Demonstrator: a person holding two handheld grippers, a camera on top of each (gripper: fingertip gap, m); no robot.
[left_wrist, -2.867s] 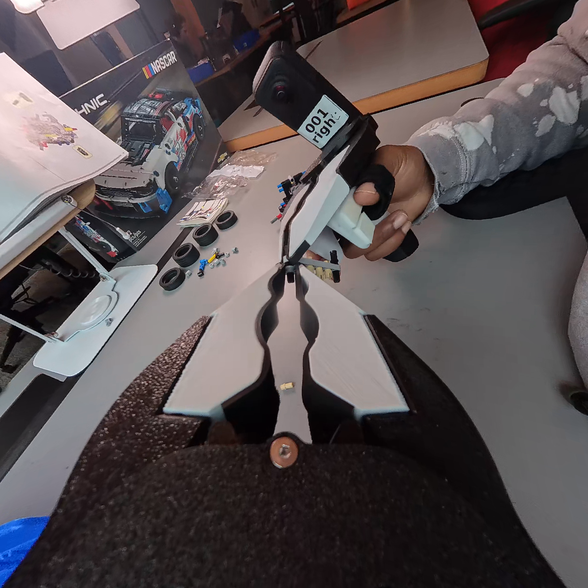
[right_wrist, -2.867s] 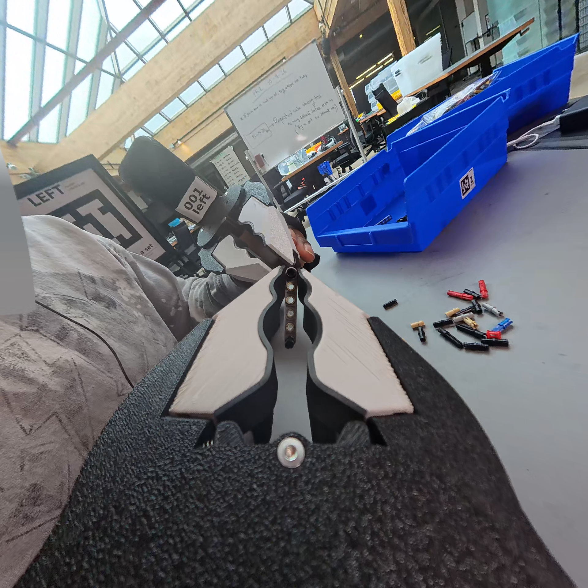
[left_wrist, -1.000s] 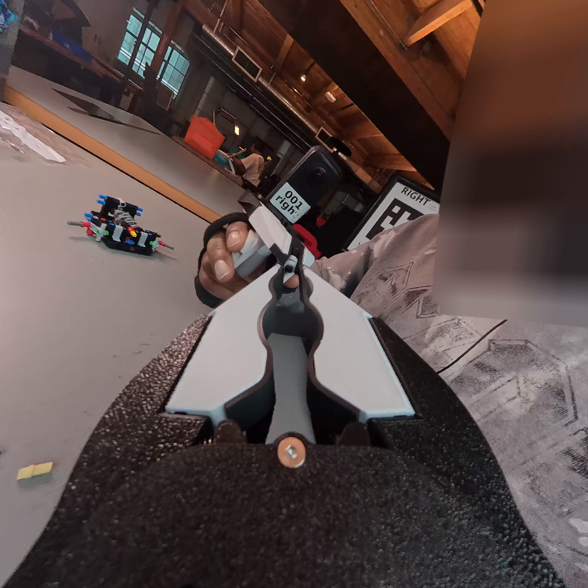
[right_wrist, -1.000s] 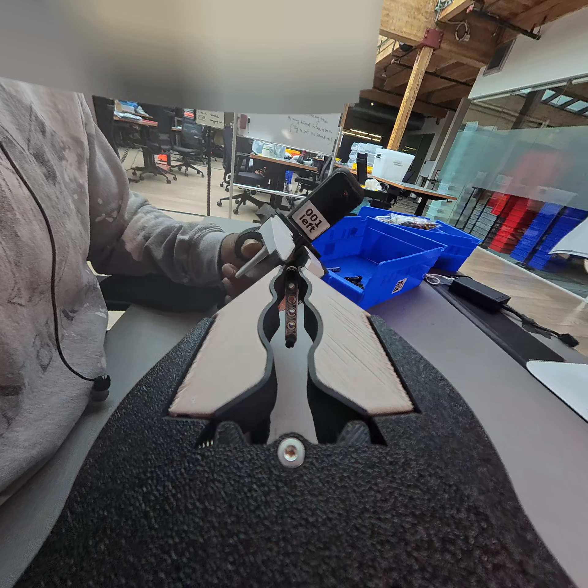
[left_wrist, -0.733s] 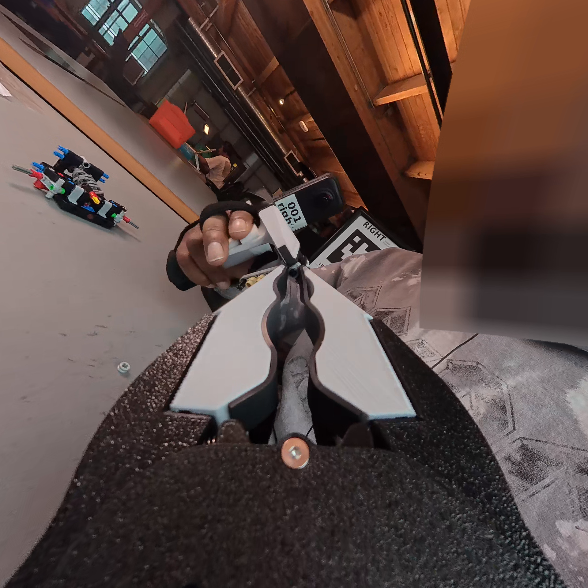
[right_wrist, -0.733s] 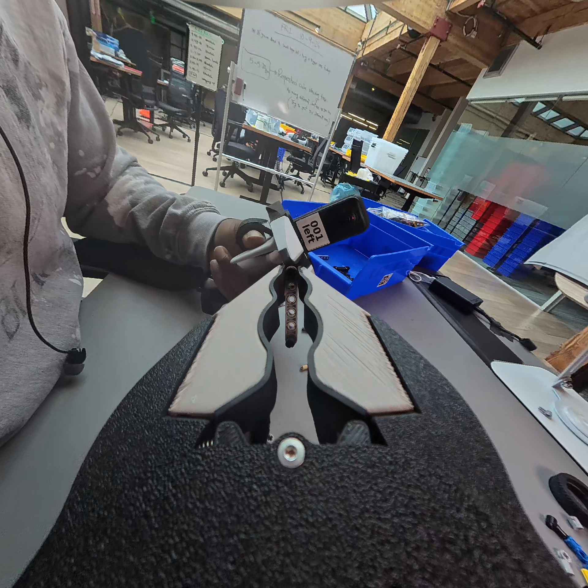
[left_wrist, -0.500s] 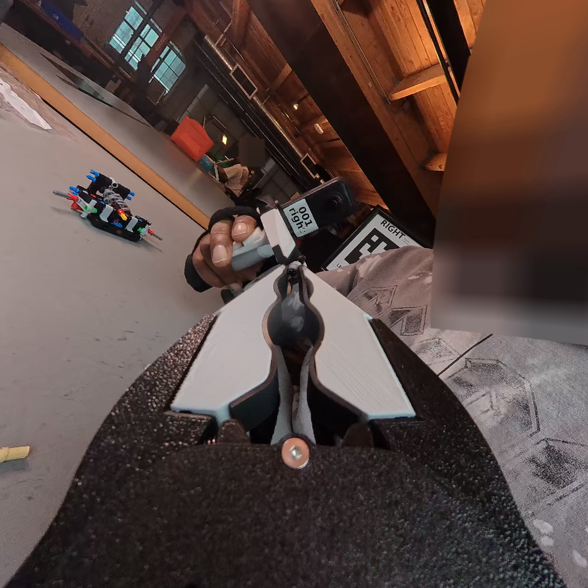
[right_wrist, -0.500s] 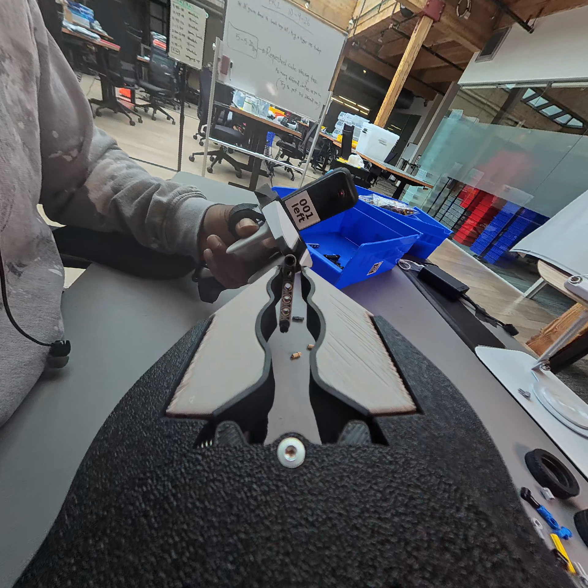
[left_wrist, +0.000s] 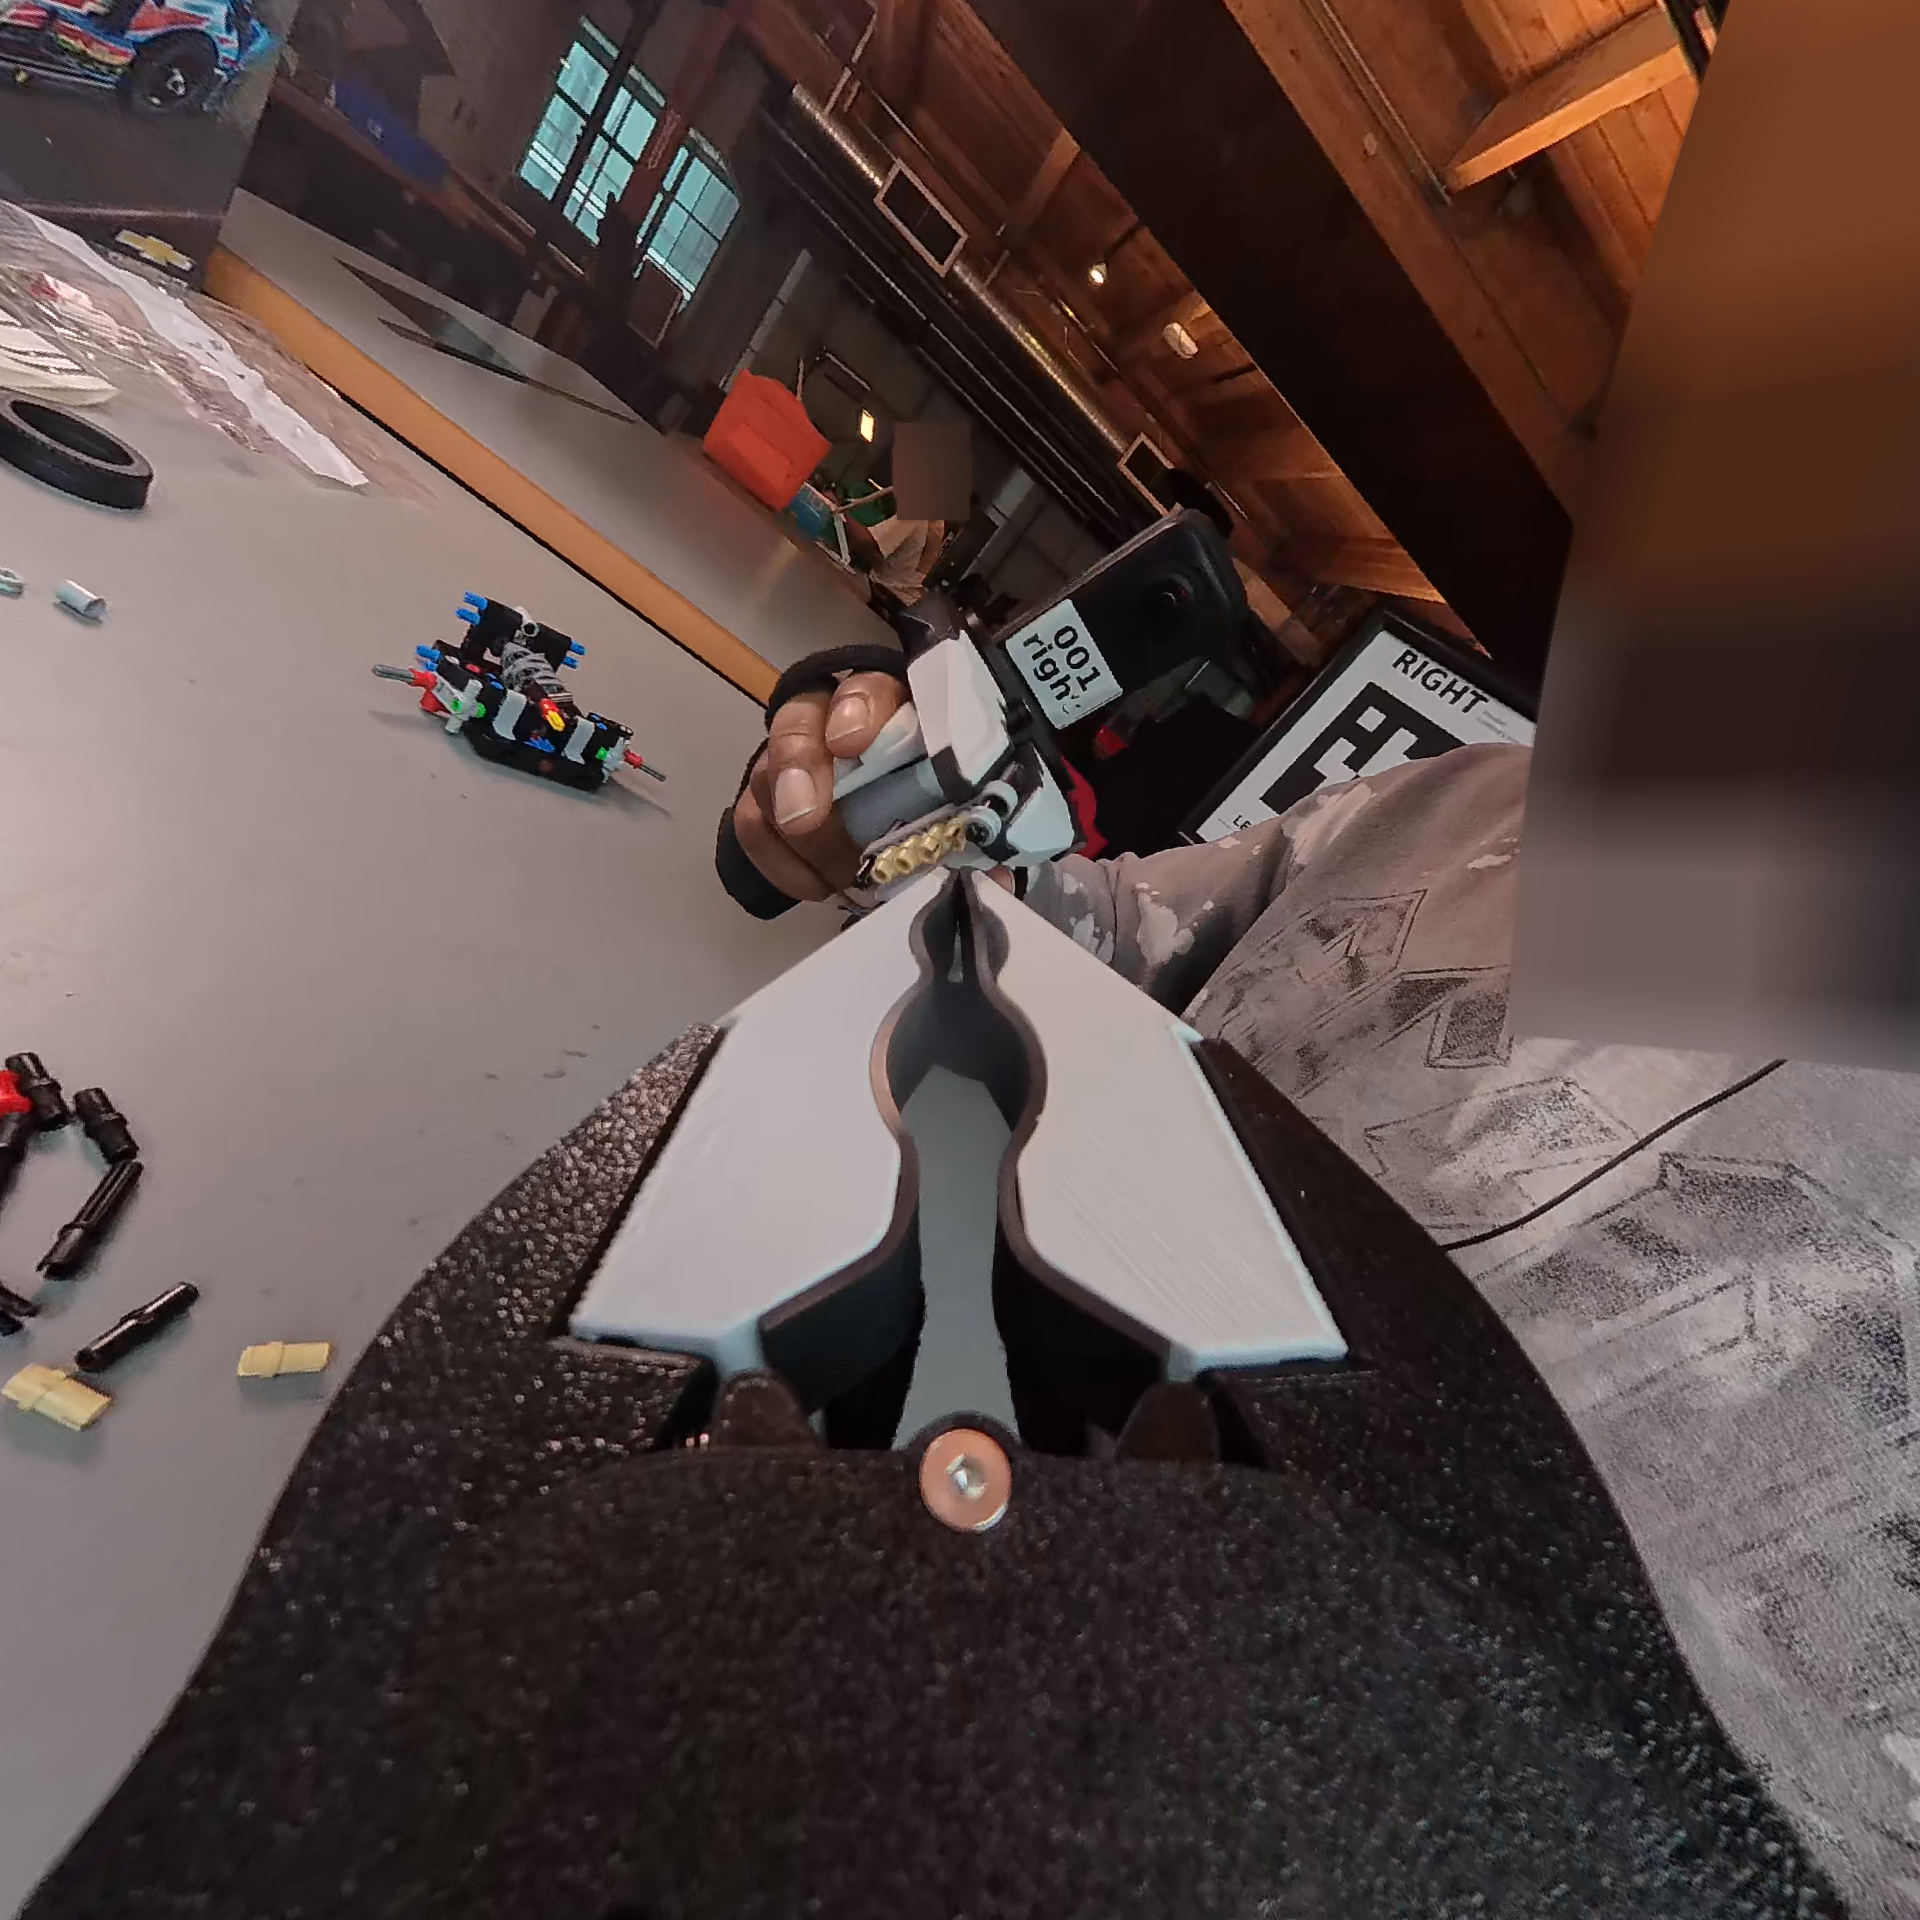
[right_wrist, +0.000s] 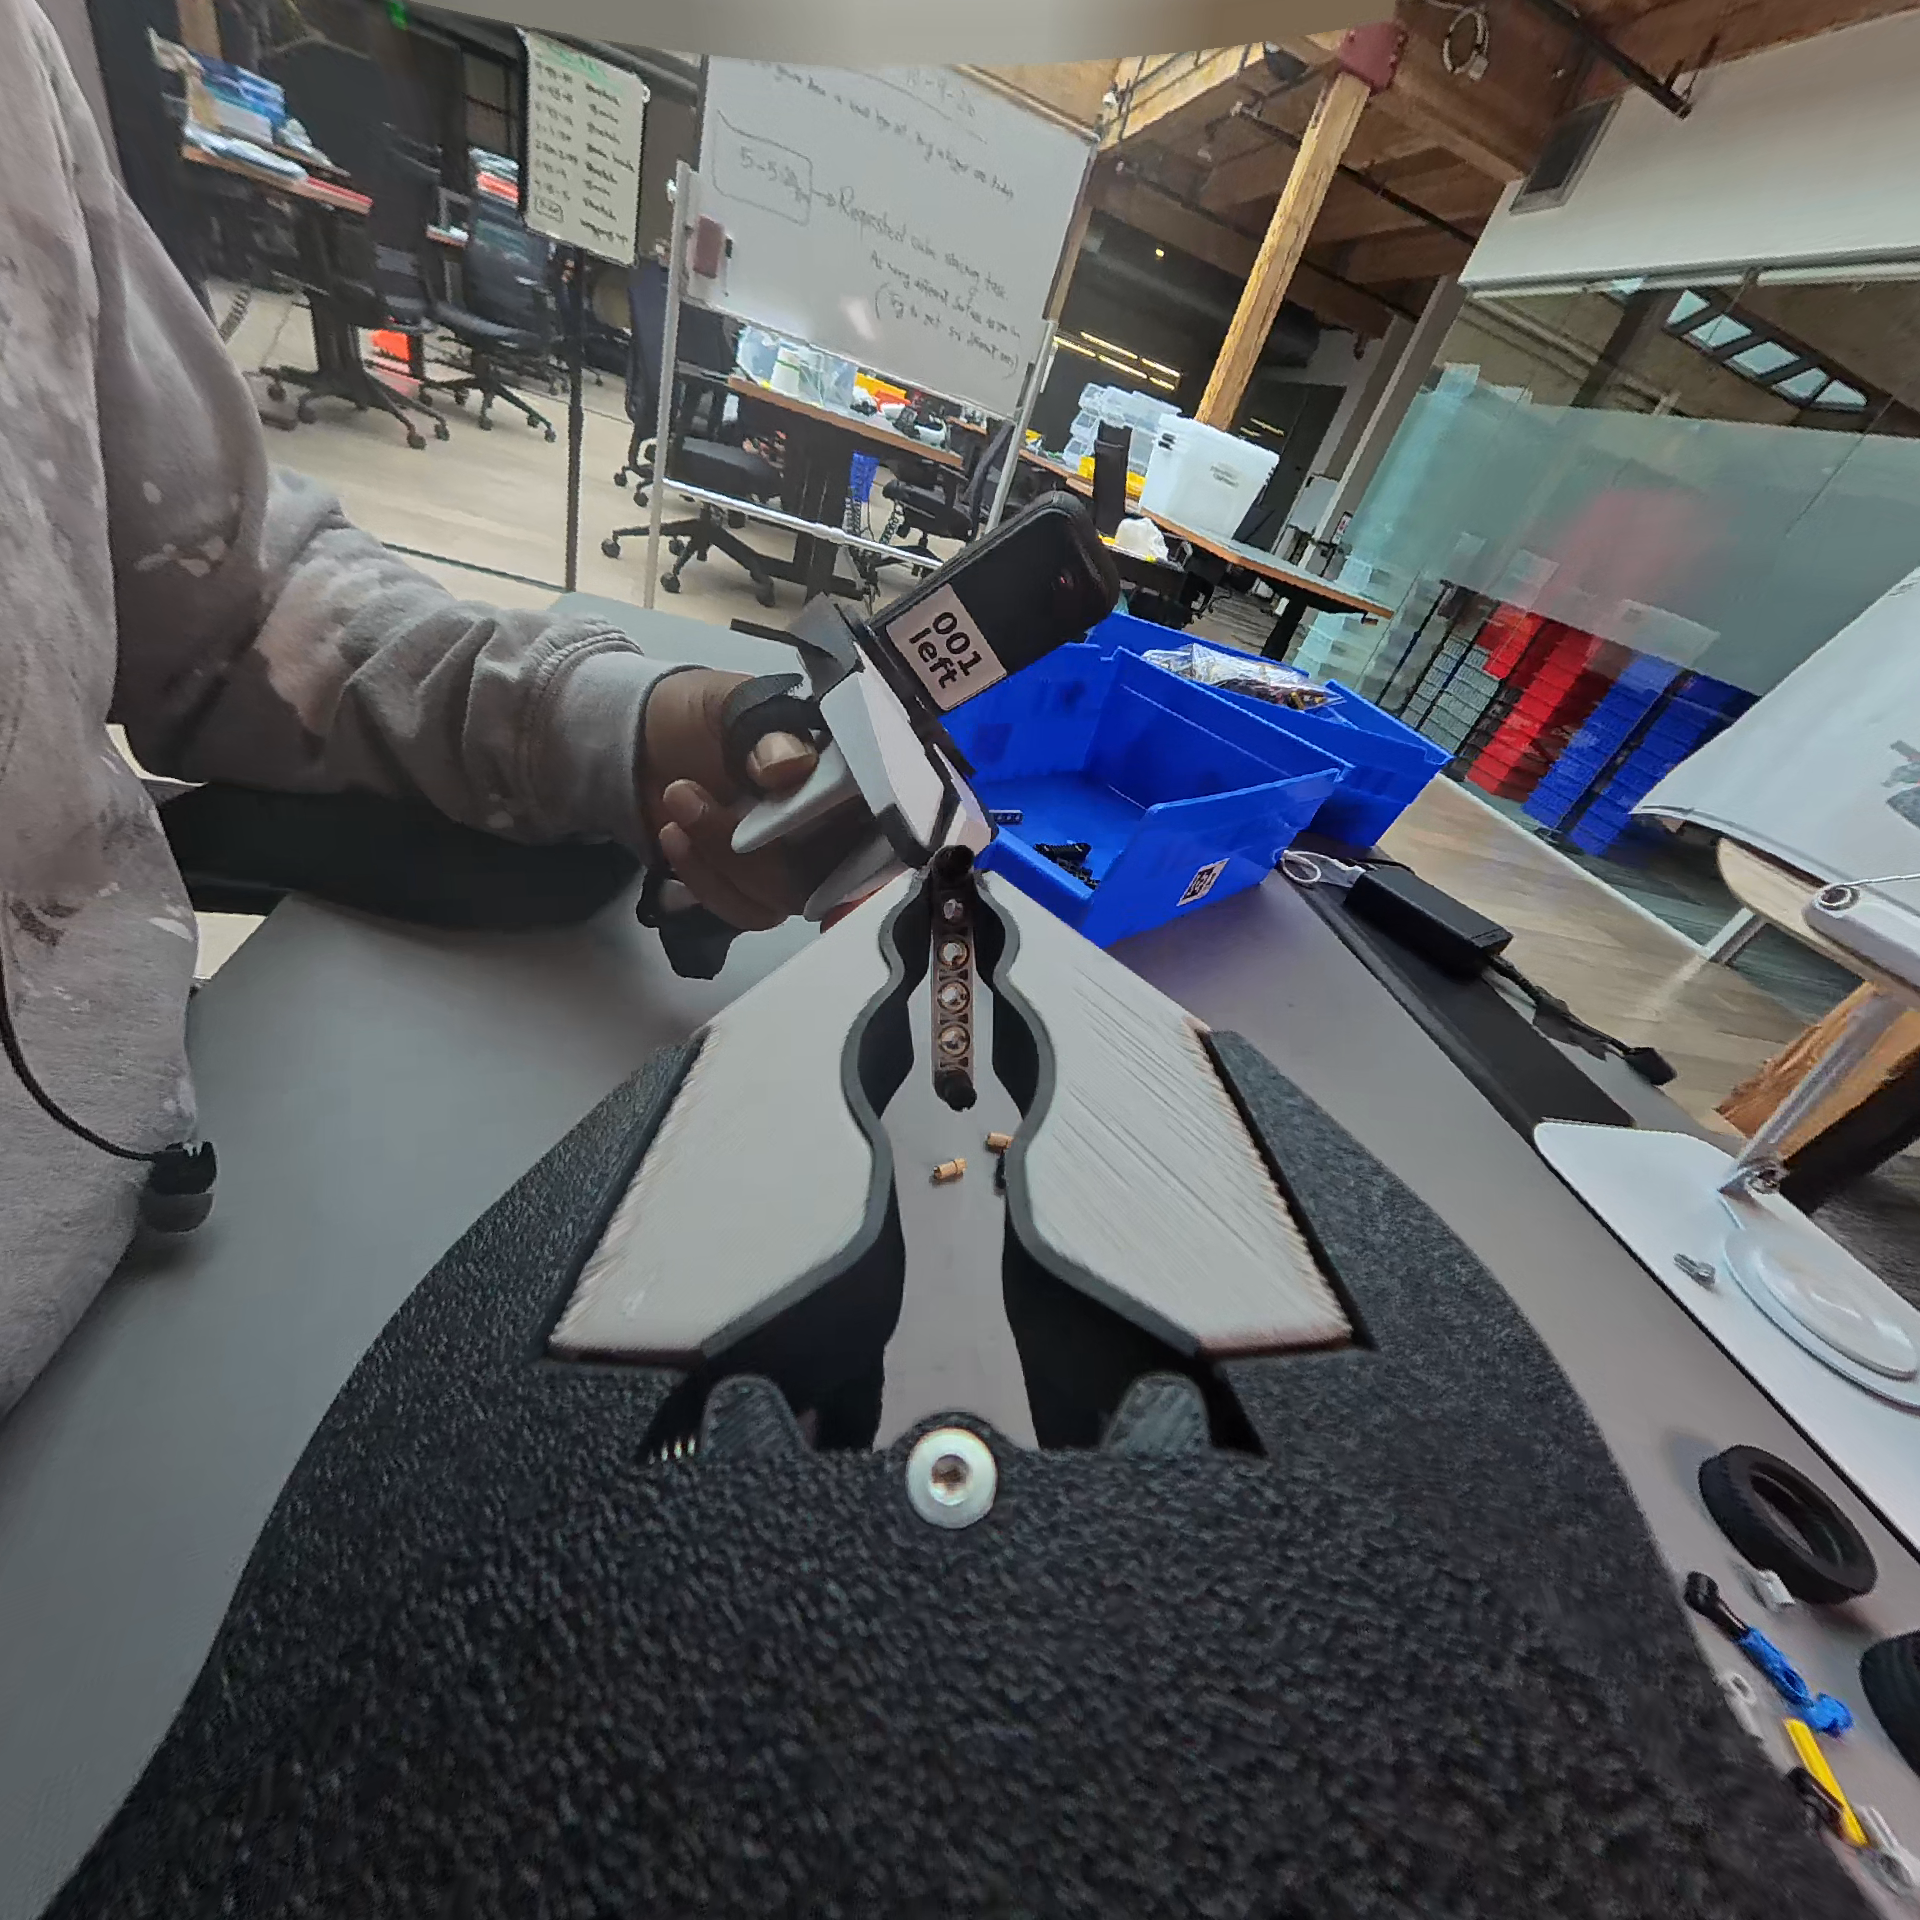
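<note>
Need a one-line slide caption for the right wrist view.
Right gripper shut on a black perforated beam, tip to tip with the hand-held left gripper.

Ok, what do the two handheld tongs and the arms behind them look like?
Both tongs, left tongs and right tongs, have pale grey wedge fingers with dark inner edges on a pebbled black body, a silver screw at its middle. Each carries a black camera bearing a white sticker. Mottled grey sweatshirt sleeves, black finger straps.

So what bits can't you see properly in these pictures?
- Left wrist view: whether the left gripper pinches anything; its tips hide that.
- Left wrist view: the black tyre is cut by the left edge.
- Right wrist view: parts inside the blue bin are too small.
- Both views: blur patches cover the upper areas.
</note>
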